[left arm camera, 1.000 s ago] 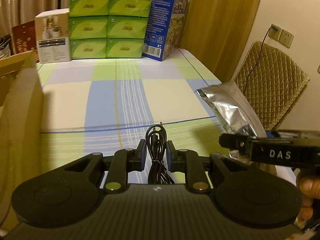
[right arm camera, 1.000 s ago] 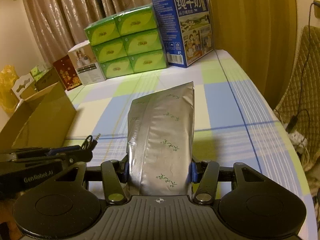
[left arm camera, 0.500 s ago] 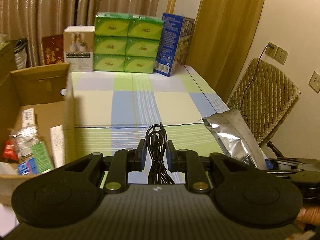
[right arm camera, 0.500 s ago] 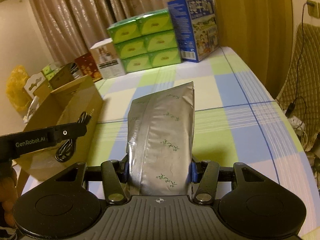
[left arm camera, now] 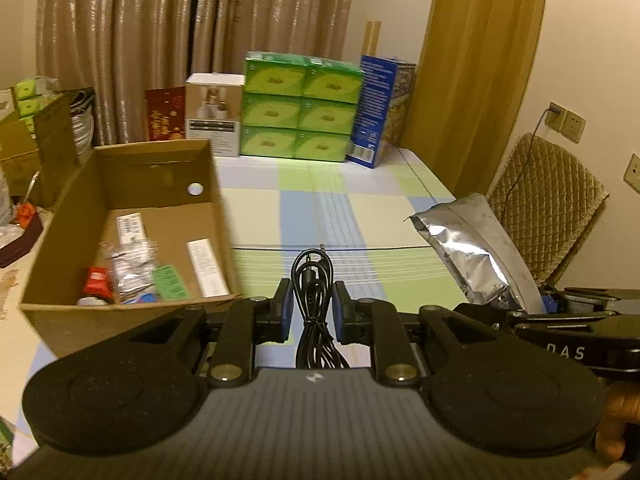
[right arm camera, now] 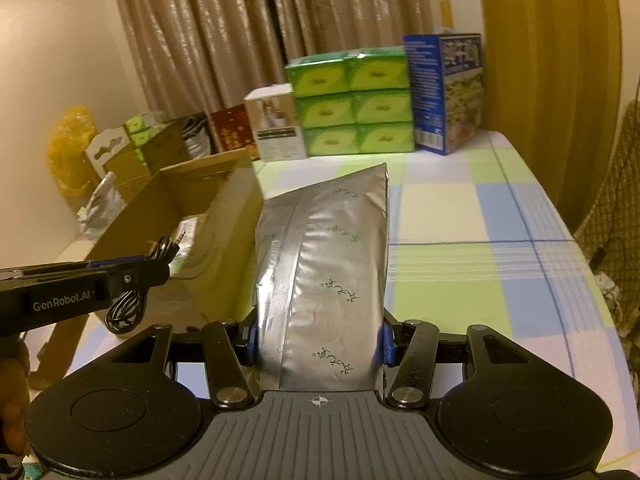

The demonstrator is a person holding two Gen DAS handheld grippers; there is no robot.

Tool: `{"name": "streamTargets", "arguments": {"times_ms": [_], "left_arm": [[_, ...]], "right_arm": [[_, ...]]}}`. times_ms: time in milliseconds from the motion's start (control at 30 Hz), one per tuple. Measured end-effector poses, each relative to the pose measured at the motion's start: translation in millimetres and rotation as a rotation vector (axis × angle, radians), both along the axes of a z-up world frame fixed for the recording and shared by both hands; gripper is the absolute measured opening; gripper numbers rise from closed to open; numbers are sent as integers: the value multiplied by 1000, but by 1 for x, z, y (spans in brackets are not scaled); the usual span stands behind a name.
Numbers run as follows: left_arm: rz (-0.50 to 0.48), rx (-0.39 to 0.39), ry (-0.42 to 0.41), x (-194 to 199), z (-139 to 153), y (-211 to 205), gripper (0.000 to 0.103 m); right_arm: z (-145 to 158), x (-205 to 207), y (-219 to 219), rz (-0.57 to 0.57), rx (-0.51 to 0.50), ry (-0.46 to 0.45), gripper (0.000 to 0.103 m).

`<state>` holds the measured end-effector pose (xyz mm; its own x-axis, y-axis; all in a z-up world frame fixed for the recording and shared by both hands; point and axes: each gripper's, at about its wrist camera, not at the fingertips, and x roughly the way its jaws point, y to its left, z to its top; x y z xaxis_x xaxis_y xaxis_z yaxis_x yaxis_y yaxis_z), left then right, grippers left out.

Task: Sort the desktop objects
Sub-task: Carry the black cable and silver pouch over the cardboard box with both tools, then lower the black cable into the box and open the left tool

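Holding two things up above a checked table (left arm camera: 352, 184), beside an open cardboard box (left arm camera: 160, 168).

A coiled black cable (left arm camera: 313, 280) is pinched between the blue pads of the left gripper (left arm camera: 312, 310), and it is held up just right of the box. A silver foil bag (right arm camera: 332, 272) is squeezed at its bottom end by the right gripper (right arm camera: 318, 340), and its top is pointed away over the table. Small packets (left arm camera: 128, 268) are seen lying inside the box. Green boxes (right arm camera: 352, 100) are stacked at the far end of the table.
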<state>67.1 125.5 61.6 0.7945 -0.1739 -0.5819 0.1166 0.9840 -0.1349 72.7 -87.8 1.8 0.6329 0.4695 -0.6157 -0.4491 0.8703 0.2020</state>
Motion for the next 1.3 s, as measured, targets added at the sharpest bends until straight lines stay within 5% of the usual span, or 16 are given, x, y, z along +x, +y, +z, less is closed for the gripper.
{"name": "streamTargets", "arguments": {"times_ms": [733, 1300], "left_arm": [[147, 22, -7, -37, 12, 92, 16], [207, 35, 12, -30, 17, 142, 16]], "right_arm": [[7, -24, 95, 192, 20, -6, 50], [10, -16, 160, 291, 31, -6, 50]]}}
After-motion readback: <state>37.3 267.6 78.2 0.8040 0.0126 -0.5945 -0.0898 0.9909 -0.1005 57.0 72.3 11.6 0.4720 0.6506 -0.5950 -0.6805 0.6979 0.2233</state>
